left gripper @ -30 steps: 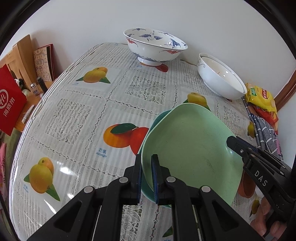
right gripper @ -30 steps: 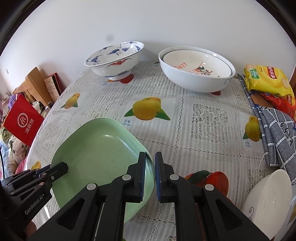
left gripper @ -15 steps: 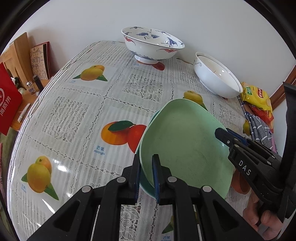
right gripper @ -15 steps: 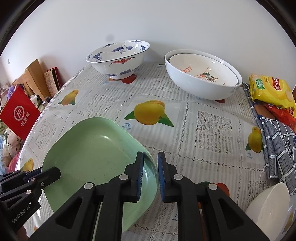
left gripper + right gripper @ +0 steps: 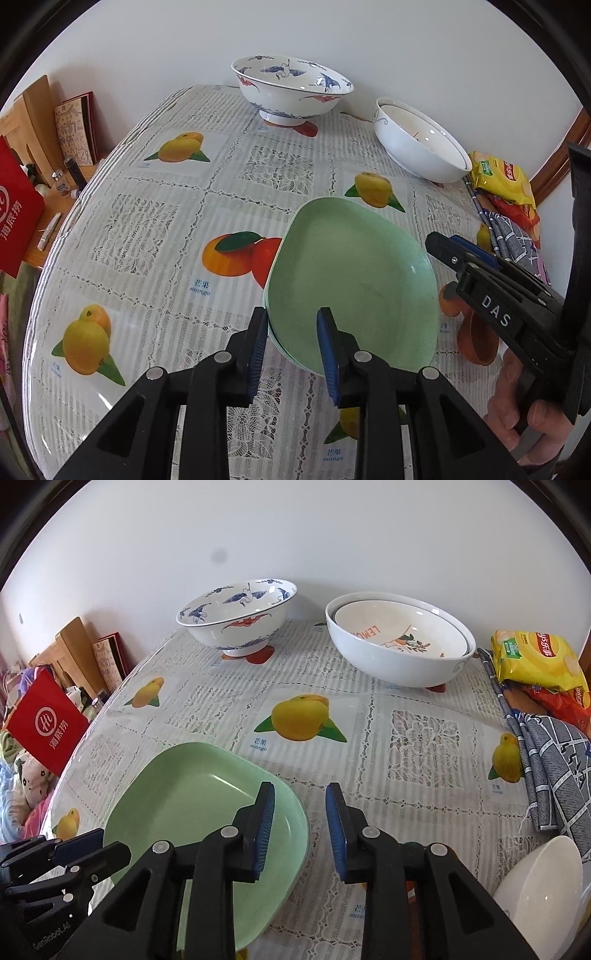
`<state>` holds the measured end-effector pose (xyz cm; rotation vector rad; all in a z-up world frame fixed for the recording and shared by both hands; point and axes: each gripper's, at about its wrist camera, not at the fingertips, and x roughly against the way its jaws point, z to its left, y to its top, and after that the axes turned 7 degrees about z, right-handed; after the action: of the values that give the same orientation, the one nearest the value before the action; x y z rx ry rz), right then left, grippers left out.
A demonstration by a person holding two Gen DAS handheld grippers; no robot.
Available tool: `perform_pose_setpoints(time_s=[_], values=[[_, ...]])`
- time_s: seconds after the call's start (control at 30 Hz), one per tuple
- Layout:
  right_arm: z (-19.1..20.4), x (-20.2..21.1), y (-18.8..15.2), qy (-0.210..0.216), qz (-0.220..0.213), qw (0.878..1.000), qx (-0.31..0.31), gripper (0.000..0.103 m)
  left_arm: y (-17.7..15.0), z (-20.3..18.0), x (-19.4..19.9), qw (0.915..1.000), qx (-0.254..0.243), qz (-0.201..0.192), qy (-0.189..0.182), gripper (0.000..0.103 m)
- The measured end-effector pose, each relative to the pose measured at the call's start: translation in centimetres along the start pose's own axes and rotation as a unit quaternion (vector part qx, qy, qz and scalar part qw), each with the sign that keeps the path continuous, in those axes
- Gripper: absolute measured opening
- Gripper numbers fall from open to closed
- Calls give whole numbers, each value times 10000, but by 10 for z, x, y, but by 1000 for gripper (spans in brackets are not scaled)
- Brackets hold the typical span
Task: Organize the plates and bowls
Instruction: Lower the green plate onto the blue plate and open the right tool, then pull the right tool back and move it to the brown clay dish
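**Fruit-print table against a white wall, green plates stacked between two spread grippers**

The table wears a lace-patterned cloth printed with mangoes and oranges, pushed up against a plain white wall.

The left gripper stands with its jaws spread wide, straddling the near rim of the green plate, with one finger outside the rim and one over the plate. A second green rim shows just under it, so the plate sits nested on another.

The right gripper is likewise wide apart and holds nothing; its left finger hangs over the plate's corner, its right finger over bare cloth.

Ahead of the right gripper, by the wall, stands a blue-and-white bowl. Right of that is a white bowl with a smaller one nested inside. Further right lie yellow snack bags and a grey checked cloth. Another white bowl sits at the near right edge.

Off the table's left side are a red bag and wooden boards.
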<state>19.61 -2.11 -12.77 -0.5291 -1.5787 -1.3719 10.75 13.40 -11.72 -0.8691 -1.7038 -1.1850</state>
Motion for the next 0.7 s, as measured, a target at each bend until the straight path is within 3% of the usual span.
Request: perform_pose_setpoints(time_s=[0.13, 0.23, 0.37, 0.5, 0.7], values=[[-5, 21, -11, -169, -121, 9998, 59, 29, -4, -2, 7, 9999, -28, -16, 118, 28], [-15, 36, -21, -214, -152, 9997, -8, 36, -9, -4, 15, 9997, -27, -55, 228, 38], [-30, 59, -35, -337, -173, 9992, -104, 37, -13, -9, 29, 9996, -48, -164, 241, 39], [-46, 89, -52, -482, -350, 9980, -223, 48, -20, -23, 44, 9993, -138, -296, 200, 39], [-83, 140, -80, -879, -738, 9916, -591, 50, -34, -57, 56, 9988, -303, -377, 125, 39]])
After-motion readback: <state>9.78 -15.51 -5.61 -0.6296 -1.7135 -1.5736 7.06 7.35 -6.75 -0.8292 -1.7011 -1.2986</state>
